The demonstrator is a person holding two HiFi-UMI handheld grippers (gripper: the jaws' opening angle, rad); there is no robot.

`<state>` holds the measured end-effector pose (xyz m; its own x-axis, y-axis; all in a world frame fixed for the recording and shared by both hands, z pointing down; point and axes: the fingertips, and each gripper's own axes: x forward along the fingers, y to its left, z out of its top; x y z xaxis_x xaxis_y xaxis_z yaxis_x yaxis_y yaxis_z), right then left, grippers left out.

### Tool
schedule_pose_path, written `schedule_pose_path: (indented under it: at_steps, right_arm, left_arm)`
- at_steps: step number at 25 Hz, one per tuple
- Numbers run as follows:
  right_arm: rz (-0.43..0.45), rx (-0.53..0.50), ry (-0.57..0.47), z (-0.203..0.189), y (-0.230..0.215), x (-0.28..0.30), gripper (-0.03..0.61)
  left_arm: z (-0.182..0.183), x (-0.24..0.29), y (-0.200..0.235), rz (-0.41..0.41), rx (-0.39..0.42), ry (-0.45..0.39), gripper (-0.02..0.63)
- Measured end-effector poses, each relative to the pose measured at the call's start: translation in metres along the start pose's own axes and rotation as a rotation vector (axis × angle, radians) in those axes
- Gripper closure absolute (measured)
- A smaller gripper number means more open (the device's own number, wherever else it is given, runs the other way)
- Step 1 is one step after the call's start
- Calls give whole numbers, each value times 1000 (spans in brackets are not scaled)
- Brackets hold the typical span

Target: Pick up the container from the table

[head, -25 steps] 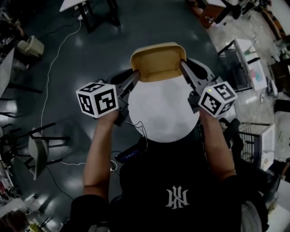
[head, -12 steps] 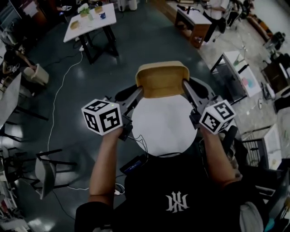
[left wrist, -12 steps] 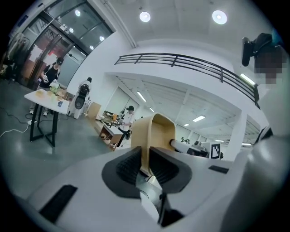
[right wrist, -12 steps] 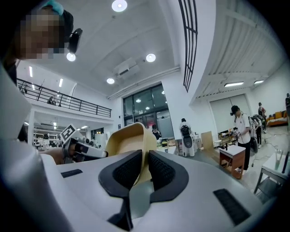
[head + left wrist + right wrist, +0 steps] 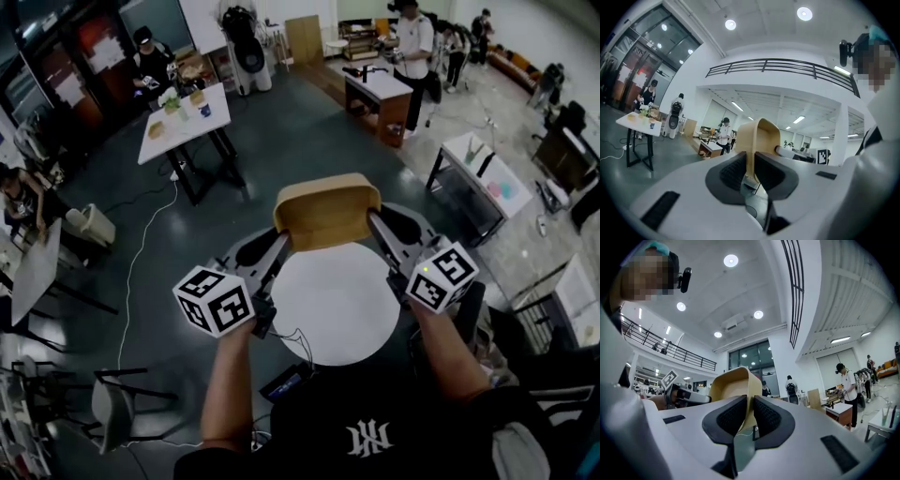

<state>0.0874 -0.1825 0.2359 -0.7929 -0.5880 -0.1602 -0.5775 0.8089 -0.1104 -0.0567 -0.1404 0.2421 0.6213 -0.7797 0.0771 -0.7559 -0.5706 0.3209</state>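
Observation:
A tan, shallow container [image 5: 326, 211] hangs in the air above the round white table [image 5: 337, 305]. My left gripper [image 5: 281, 246] is shut on its left wall and my right gripper [image 5: 373, 223] is shut on its right wall. In the left gripper view the thin tan wall [image 5: 761, 138] stands pinched between the dark pads of the left gripper [image 5: 751, 169]. The right gripper view shows the same: the container [image 5: 730, 389] rises from between the pads of the right gripper [image 5: 751, 416]. Both grippers point about level.
A white table with small items [image 5: 187, 122] stands at the back left, a brown desk [image 5: 380, 94] with a person beside it at the back. More tables stand at the right [image 5: 487, 178]. A chair [image 5: 108, 412] sits at the lower left; a cable [image 5: 141, 253] runs across the dark floor.
Both grippers have risen with the container held between them, lifting it clear of the white table. The head view has tipped up and shows far more of the room.

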Motion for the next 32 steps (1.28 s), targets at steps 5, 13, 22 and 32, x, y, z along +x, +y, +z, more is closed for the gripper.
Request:
schedule_pose_path:
  at_steps: [5, 13, 22, 32]
  right_arm:
    - [-25, -18, -55, 29, -6, -42, 509]
    - [-59, -41, -132, 62, -14, -105, 511]
    - [-97, -4, -147, 58, -12, -175, 514]
    - [-87, 3, -125, 37, 3, -190, 514]
  left_arm:
    - [13, 9, -51, -28, 63, -14, 560]
    - [17, 25, -117, -58, 130, -19, 560]
    - [-23, 31, -171, -83, 121, 49, 560]
    - [-51, 17, -174, -75, 85, 67, 561]
